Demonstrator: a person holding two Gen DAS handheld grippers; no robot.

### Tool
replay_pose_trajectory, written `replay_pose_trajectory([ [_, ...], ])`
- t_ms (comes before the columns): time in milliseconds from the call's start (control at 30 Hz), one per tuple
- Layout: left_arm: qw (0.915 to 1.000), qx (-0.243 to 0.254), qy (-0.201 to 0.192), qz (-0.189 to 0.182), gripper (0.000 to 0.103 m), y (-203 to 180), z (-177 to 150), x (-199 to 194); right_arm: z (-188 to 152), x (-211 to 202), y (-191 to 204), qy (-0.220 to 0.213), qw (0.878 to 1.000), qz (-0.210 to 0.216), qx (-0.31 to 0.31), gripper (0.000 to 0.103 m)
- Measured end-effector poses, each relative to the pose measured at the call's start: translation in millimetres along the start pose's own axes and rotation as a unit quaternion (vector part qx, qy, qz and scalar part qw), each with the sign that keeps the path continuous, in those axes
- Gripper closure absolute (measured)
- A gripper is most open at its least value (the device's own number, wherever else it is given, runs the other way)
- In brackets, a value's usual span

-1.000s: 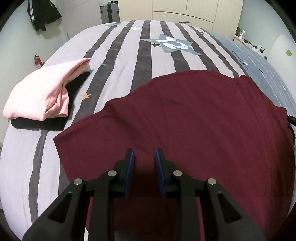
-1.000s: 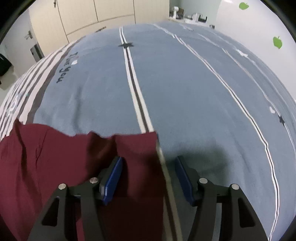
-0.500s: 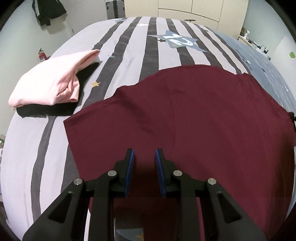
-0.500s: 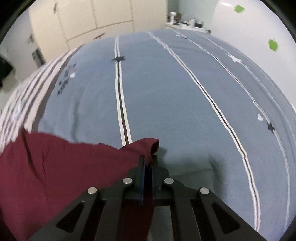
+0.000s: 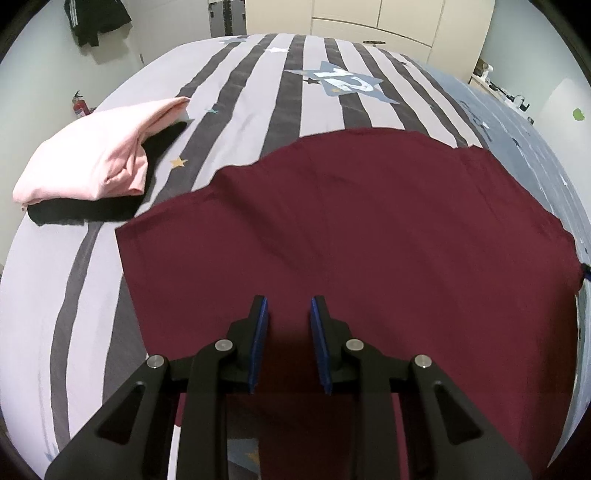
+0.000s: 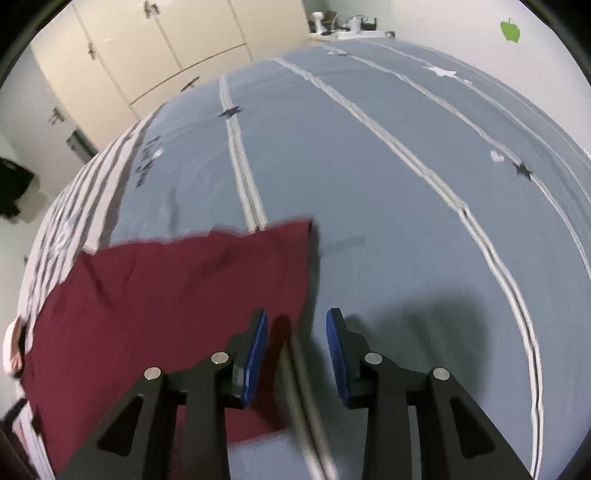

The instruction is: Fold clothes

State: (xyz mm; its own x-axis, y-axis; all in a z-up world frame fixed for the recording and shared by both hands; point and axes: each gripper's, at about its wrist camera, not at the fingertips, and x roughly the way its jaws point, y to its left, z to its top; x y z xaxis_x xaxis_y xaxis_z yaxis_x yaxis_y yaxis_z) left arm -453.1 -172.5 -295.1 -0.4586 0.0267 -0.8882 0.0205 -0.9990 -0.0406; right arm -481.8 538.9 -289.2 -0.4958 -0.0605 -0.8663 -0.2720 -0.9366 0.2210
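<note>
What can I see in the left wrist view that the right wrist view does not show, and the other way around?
Only the left wrist view shows the folded pink garment lying on a black garment, the red fire extinguisher by the wall, and the open left gripper.

Only the right wrist view shows the green apple sticker on the wall and the open right gripper at the cloth's edge.

Both show the dark red garment spread on the striped bed cover.
</note>
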Motion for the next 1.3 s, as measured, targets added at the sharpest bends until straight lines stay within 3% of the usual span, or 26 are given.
replay_pose_trajectory([
  [167,0.9999,0.009,0.003,-0.005,0.082,-9,-4,-3,-37,11,25,0.032,0.999,-0.001,-0.031,0.068],
  [267,0.9998,0.019,-0.001,-0.005,0.082,-14,-3,-7,-41,13,35,0.025,0.999,-0.003,-0.031,0.068],
  [333,0.9998,0.020,-0.005,-0.005,0.082,-14,-2,-10,-40,14,41,0.022,0.999,-0.012,-0.040,0.088],
  [400,0.9998,0.014,-0.011,-0.006,0.082,-12,-1,-15,-39,9,44,0.018,0.999,-0.019,-0.047,0.095],
  [567,0.9999,0.000,-0.011,-0.007,0.082,-4,-5,-21,-44,-13,39,0.015,0.999,-0.011,-0.038,0.096],
  [700,1.0000,-0.001,-0.007,-0.002,0.082,0,-11,-23,-49,-7,36,0.030,0.999,-0.014,-0.028,0.089],
  [733,1.0000,0.001,-0.008,0.000,0.082,1,-12,-24,-46,-7,34,0.024,0.999,-0.016,-0.016,0.080],
  [900,0.9999,-0.001,-0.007,0.007,0.082,10,-17,-27,-24,-11,31,-0.016,0.999,-0.026,0.024,0.054],
  [1033,0.9999,-0.005,-0.009,0.012,0.082,14,-20,-29,1,17,49,-0.002,0.999,-0.034,-0.014,0.053],
  [1300,0.9996,-0.008,-0.022,0.017,0.082,31,-28,-40,20,54,70,0.017,0.998,-0.058,-0.028,0.052],
])
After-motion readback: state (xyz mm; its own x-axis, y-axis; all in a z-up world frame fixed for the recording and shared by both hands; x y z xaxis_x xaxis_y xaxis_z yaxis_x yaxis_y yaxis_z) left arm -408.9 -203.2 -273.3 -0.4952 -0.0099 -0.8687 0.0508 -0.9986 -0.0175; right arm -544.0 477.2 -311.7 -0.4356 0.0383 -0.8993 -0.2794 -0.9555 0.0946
